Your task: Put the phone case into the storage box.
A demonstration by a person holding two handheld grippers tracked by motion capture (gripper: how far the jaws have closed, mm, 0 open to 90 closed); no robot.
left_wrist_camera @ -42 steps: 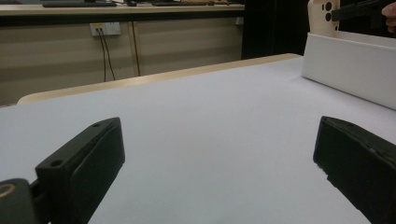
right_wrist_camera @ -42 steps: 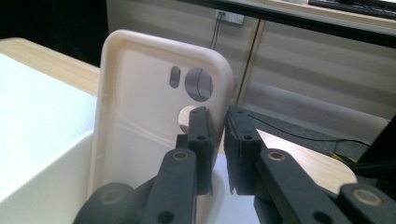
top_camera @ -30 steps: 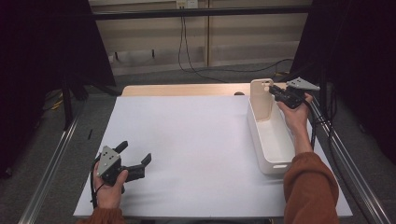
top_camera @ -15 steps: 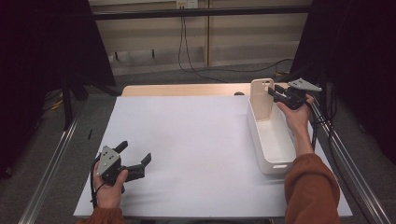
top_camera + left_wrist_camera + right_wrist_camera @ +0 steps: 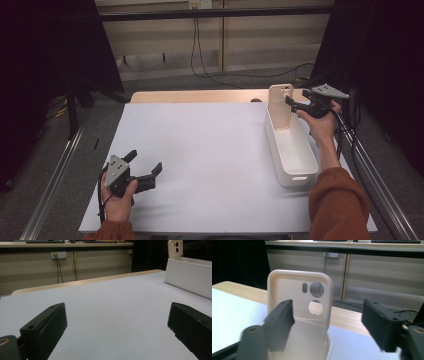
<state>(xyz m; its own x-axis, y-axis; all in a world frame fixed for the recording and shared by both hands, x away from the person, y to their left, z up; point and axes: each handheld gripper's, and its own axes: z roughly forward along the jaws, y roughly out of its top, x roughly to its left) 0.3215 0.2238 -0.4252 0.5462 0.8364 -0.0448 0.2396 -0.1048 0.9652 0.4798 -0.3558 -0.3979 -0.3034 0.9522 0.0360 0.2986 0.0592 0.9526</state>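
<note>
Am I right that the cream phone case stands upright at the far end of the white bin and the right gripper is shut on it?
Not quite: the right gripper is open, jaws apart, in the right gripper view. The phone case does stand upright in the bin's far end.

A pale wooden surface (image 5: 200, 96) is carrying a large white sheet (image 5: 210, 160) that is covering nearly all of it, leaving a strip of bare wood showing along the far edge. On the sheet, toward its right side, a long white plastic bin (image 5: 300, 170) is lying lengthwise, running from the far edge toward the near one. A cream-coloured phone case (image 5: 280, 106) with round camera cut-outs is standing upright at the bin's far end. The left hand-held gripper (image 5: 145, 176) is sitting low at the sheet's near left corner.
</note>
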